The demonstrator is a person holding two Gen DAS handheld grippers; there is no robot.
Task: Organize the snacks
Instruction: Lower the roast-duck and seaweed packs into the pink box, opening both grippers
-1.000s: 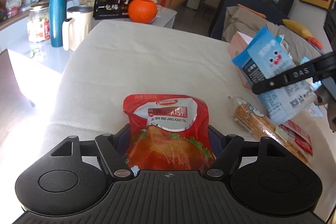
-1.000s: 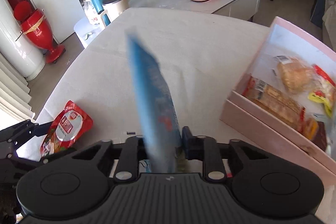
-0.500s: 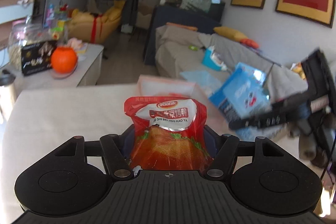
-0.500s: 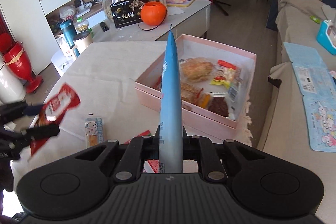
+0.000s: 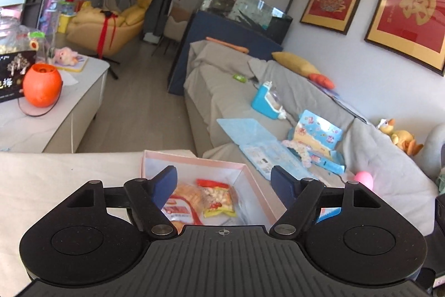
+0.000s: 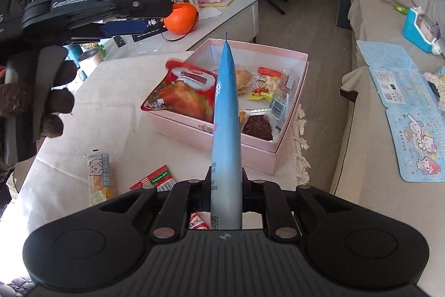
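Right wrist view, far left: a dark-gloved hand [image 6: 52, 102], cut off by the frame edge, holds the left gripper [image 6: 155, 16] raised above the cloth-covered surface [image 6: 69, 135], fingers [image 6: 125, 26] pointing toward the open pink cardboard box [image 6: 222, 144]. Its jaws are opening with nothing between them. Below lie a clear-wrapped cake stick [image 6: 100, 176] and a red-and-green sachet [image 6: 155, 180], partly hidden by the camera housing. A red foil roast-duck pouch [image 6: 180, 93] lies tilted over the box's near-left rim, slightly blurred. Centre, the right gripper [image 6: 225, 185] is clenched on a flat blue snack packet [image 6: 225, 113], seen edge-on, standing upright and masking part of the box's contents. Left wrist view shows only the box's far corner [image 5: 194, 160].
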